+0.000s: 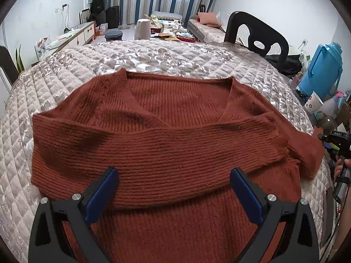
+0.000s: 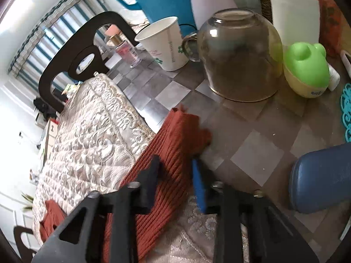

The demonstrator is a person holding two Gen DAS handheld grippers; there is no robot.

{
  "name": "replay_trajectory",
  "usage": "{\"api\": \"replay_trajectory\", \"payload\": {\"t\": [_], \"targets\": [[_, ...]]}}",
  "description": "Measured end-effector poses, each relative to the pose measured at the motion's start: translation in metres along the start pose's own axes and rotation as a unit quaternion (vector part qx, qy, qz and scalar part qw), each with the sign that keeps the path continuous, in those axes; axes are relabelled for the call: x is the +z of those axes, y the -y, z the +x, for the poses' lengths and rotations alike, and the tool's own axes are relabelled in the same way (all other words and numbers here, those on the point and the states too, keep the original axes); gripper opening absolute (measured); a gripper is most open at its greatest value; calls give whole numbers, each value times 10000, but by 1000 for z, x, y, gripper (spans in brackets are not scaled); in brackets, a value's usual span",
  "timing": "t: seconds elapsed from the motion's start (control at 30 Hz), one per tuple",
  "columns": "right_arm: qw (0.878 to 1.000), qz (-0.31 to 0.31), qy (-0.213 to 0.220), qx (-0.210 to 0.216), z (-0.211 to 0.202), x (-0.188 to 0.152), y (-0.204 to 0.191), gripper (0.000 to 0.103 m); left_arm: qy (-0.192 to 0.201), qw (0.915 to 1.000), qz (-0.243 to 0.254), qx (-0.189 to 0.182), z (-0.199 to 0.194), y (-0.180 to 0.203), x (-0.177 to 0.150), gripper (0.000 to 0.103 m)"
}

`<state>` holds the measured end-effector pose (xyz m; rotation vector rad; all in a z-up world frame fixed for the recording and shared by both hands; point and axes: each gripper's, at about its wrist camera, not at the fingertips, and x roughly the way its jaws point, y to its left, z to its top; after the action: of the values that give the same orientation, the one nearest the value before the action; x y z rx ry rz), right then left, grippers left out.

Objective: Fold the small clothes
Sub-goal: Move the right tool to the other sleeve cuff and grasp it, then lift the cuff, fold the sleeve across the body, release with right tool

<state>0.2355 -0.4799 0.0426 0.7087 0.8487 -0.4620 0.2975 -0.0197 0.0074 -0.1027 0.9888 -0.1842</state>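
A rust-red knit sweater (image 1: 171, 109) lies flat on the quilted cover (image 1: 153, 54), neckline at the far side. One sleeve (image 1: 153, 149) is folded across the chest. My left gripper (image 1: 174, 175) hovers wide open over the sweater's lower body, with nothing between its blue pads. The other sleeve's cuff (image 2: 182, 127) reaches past the cover's edge onto the checked tabletop (image 2: 252, 153). My right gripper (image 2: 175, 166) is shut on this sleeve, and the ribbed knit fills the gap between its fingers. In the left wrist view the right gripper (image 1: 329, 139) shows at the far right, at the sleeve's end.
Just beyond the cuff stand an upturned glass jar (image 2: 241, 54), a paper cup (image 2: 164, 43), a green-and-yellow container (image 2: 307, 70) and a small pink bottle (image 2: 127, 50). A blue thermos (image 1: 320, 70) and a black chair (image 1: 256, 32) stand at the cover's far right.
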Motion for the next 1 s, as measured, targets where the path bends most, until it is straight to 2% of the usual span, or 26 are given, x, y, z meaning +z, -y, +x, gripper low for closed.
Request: {"api": "replay_trajectory", "payload": {"t": [0.07, 0.2, 0.4, 0.63, 0.83, 1.0], "targets": [[9998, 45, 132, 104, -5, -1, -1, 12, -4, 10000, 57, 36, 1, 1, -1, 102], [9980, -86, 513, 357, -31, -1, -13, 11, 2, 9999, 100, 8, -1, 1, -1, 102], [9877, -659, 1023, 981, -91, -2, -60, 11, 154, 9996, -35, -224, -12, -3, 1, 103], [9677, -1373, 1444, 1547, -153, -20, -129, 11, 170, 9991, -151, -353, -20, -9, 0, 102], [9522, -1931, 1464, 1859, -172, -43, -187, 11, 259, 9981, -293, -486, -29, -22, -1, 102], [9307, -2583, 1483, 2124, -182, -80, -234, 11, 363, 9974, -397, -483, -39, -38, -4, 103]]}}
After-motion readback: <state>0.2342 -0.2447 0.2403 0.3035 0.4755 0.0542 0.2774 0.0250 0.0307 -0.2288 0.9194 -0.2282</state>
